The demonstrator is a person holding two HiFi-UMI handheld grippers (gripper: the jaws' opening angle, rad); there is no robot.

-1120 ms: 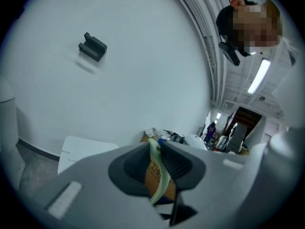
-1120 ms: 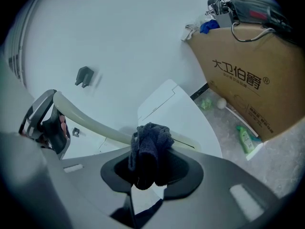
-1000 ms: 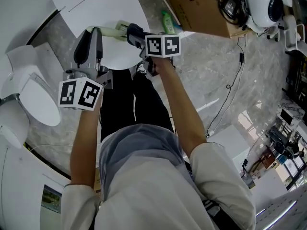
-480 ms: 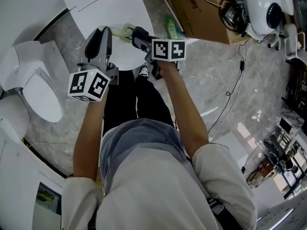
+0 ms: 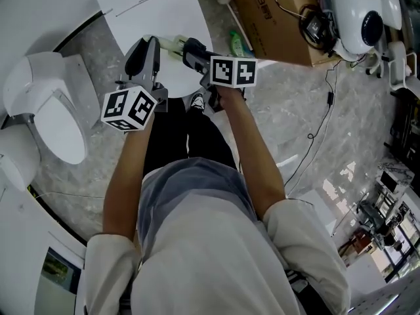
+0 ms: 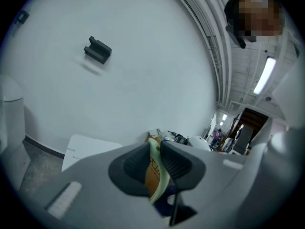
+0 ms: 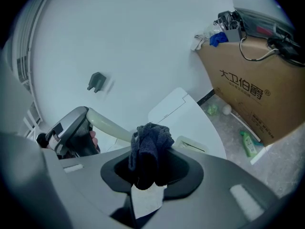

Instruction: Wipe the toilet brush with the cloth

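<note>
Both claws have drawn closer together and the left one sits higher in the head view than a second ago, so the cloth is now nearly up against the brush. The left claw (image 6: 156,152) is clamped shut on the pale handle of the toilet brush (image 7: 107,124), which pokes out between its dark pads and runs across toward the other hand. The right claw (image 7: 150,168) pinches the dark blue cloth (image 7: 150,141), a bunched wad standing proud of the jaws with a white label hanging below. From the right gripper view, the cloth sits just in front of the handle; I cannot tell whether they touch yet. To my eye the wiping stroke is about to begin or only just starting.

Around them there is decent room. Behind the claws, at the upper middle of the head view, lies a white panel (image 5: 151,5). The toilet (image 5: 49,123) stands at the left edge, well apart from the left arm. The cardboard box (image 5: 275,18) and a green bottle (image 5: 236,41) sit to the upper right, near enough that a long sideways sweep could reach them. Cables (image 5: 328,77) trail over the marble floor (image 5: 341,130) further right.
</note>
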